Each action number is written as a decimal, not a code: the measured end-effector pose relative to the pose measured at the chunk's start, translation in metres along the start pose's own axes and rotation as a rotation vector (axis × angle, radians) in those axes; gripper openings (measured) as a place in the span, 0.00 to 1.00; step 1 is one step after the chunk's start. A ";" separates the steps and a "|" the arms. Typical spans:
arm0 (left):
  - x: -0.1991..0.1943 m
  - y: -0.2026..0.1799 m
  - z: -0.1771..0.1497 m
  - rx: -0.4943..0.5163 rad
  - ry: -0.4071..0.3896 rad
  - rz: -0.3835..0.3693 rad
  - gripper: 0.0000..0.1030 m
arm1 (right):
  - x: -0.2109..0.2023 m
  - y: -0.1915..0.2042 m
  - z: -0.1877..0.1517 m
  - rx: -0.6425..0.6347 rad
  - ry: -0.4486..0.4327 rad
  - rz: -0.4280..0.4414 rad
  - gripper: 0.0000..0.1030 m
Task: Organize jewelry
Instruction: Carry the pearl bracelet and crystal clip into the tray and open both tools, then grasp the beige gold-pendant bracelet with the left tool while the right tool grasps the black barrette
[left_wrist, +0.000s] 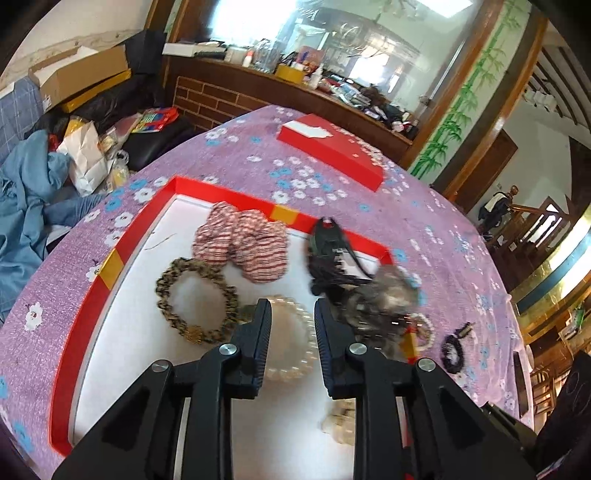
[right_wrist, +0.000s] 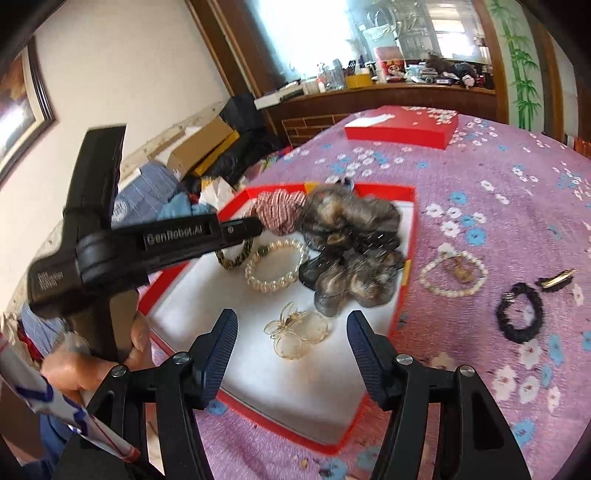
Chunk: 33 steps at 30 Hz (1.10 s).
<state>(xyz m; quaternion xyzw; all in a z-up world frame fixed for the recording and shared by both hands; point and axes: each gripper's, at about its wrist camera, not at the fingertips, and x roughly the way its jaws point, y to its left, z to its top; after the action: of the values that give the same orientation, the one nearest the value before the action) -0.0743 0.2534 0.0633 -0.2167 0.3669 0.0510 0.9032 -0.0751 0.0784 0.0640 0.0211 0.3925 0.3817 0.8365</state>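
Observation:
A red box (left_wrist: 110, 266) with a white lining holds a red-striped scrunchie (left_wrist: 243, 243), a brown braided ring (left_wrist: 195, 299), a pearl bracelet (left_wrist: 295, 339), a black tasselled piece (left_wrist: 328, 254) and a clear clip (right_wrist: 295, 332). A grey-brown scrunchie (right_wrist: 351, 240) lies blurred at the box's right side. My left gripper (left_wrist: 291, 310) hovers over the pearl bracelet, open by a narrow gap with nothing between its pads. It also shows from the side as the left gripper (right_wrist: 255, 225). My right gripper (right_wrist: 291, 317) is open wide above the clear clip, holding nothing.
On the purple flowered cloth (right_wrist: 498, 206) right of the box lie a pearl bracelet with a pendant (right_wrist: 452, 273), a black hair tie (right_wrist: 519, 317) and a small dark clip (right_wrist: 556, 278). The red lid (right_wrist: 402, 127) sits at the far side. A hand (right_wrist: 110, 354) grips the left gripper's handle.

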 end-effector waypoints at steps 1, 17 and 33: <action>-0.002 -0.004 0.000 0.008 -0.001 -0.004 0.22 | -0.009 -0.004 0.001 0.018 -0.013 0.004 0.65; 0.027 -0.126 -0.017 0.267 0.144 -0.114 0.23 | -0.094 -0.162 0.041 0.342 -0.055 -0.250 0.63; 0.108 -0.182 -0.038 0.455 0.321 0.008 0.17 | -0.067 -0.255 0.040 0.460 -0.088 -0.251 0.59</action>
<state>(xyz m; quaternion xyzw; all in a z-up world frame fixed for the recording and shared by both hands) 0.0256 0.0655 0.0293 -0.0123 0.5080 -0.0643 0.8589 0.0842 -0.1355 0.0492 0.1784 0.4318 0.1747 0.8667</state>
